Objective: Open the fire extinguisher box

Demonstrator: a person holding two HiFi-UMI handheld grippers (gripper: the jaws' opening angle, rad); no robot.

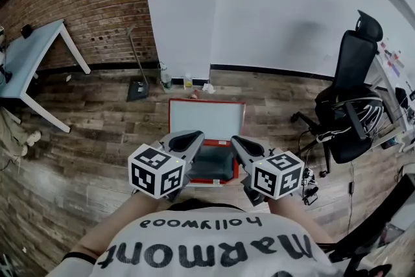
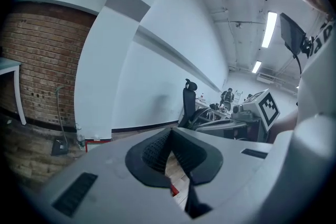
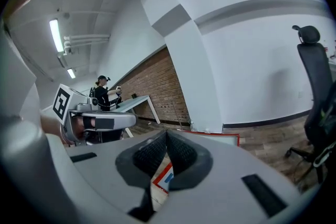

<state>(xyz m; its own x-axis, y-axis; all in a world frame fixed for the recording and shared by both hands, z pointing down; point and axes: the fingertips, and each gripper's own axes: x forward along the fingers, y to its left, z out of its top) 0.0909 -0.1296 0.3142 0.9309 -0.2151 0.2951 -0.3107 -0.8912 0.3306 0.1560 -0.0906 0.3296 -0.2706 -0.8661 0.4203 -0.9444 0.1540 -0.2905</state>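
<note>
The fire extinguisher box (image 1: 172, 115), red-framed, lies on the wooden floor in front of me in the head view. Its far part is a pale panel and its near part looks dark. I hold both grippers side by side over its near edge. My left gripper (image 1: 189, 139) is shut, its ribbed pads meeting with nothing between them (image 2: 169, 135). My right gripper (image 1: 240, 144) is shut too, with nothing between its pads (image 3: 166, 136). The box's red rim (image 2: 97, 140) peeks over the left gripper's body, and the same rim (image 3: 223, 136) shows beyond the right one.
A black office chair (image 1: 350, 110) stands at the right with cables (image 1: 308, 186) on the floor near it. A white table (image 1: 31, 56) stands at the left by the brick wall. A broom with dustpan (image 1: 137, 86) and bottles (image 1: 166, 78) stand against the white wall. Another person (image 3: 103, 95) stands far off.
</note>
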